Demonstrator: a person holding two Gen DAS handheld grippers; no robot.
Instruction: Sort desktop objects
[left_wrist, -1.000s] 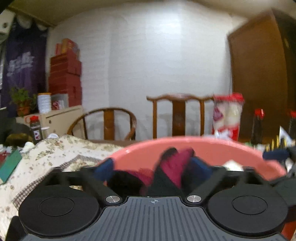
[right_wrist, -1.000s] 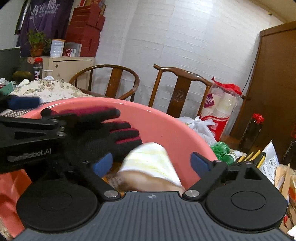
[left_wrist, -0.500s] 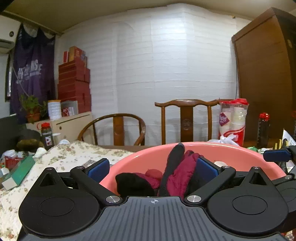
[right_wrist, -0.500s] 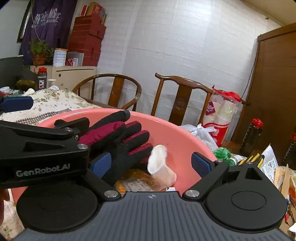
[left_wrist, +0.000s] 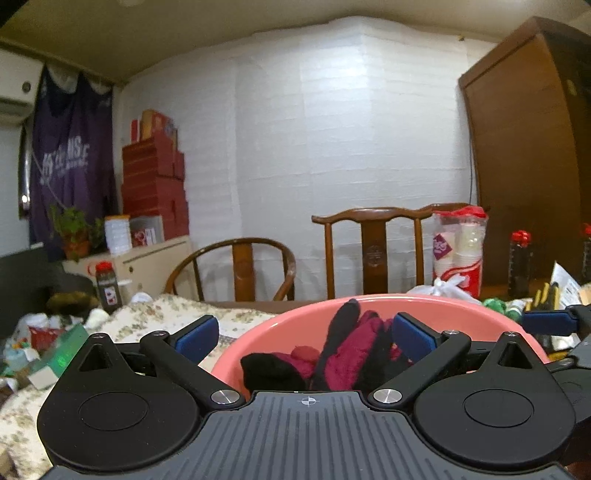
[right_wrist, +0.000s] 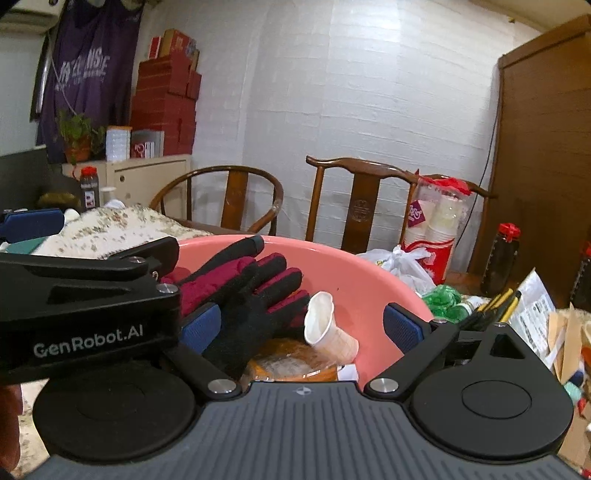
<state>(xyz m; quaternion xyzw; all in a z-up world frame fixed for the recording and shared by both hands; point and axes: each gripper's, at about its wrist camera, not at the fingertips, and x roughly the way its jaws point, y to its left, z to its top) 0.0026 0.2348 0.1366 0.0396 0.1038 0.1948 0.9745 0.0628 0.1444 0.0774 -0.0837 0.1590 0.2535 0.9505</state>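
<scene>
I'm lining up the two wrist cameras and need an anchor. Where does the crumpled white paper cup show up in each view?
Left wrist: the paper cup is not visible; the gloves and the gripper body fill the pink basin there.
Right wrist: the paper cup lies on its side in the pink basin, right of the gloves, low centre.
Shared landmark: the straight-backed wooden chair behind the basin.

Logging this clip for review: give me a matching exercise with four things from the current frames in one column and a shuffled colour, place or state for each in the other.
Things:
1. basin
2. gloves
3. paper cup
4. right tool

Descriptions:
A. white, lying on its side in the basin
B. open, holding nothing
C. pink
D. black and maroon, draped inside the basin

Pairs: 1-C, 2-D, 3-A, 4-B
</scene>
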